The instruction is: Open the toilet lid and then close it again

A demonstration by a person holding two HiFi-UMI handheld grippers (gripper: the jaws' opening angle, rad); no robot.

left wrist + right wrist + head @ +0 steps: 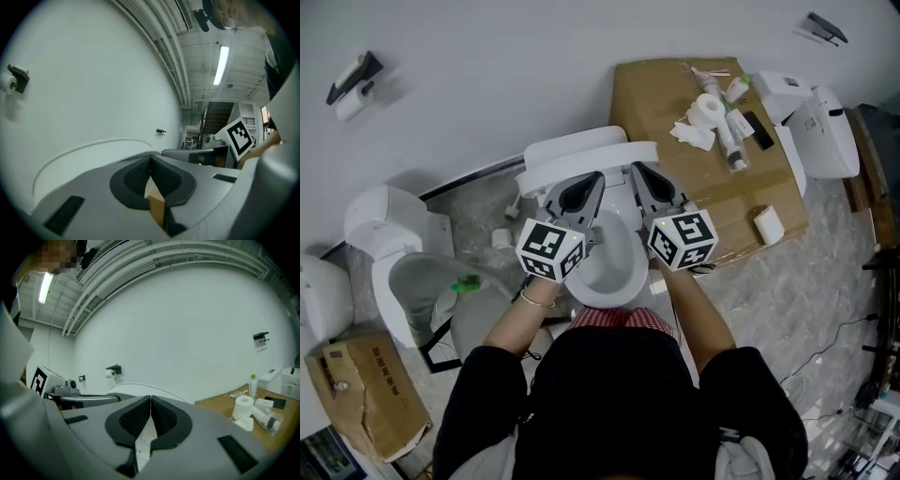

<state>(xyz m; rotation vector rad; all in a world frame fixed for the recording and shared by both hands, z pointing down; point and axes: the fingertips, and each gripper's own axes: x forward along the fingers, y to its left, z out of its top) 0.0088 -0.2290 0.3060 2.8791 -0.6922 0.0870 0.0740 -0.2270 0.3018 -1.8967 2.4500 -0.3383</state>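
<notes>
Toilet lid (581, 155) is up, standing at the wall behind the open bowl (614, 277). Left gripper (584, 190) and right gripper (645, 185) sit side by side just before the lid's face. Both have their jaws pressed together with nothing held. Whether they touch the lid is unclear.

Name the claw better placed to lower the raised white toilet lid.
Left, narrowly. Both claws are shut by the raised white toilet lid, but the left claw points at its middle; the right claw sits off-centre.

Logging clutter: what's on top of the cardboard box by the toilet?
A paper roll, crumpled tissue, bottles and a black slab. The near-left corner is hidden by the right tongs.
</notes>
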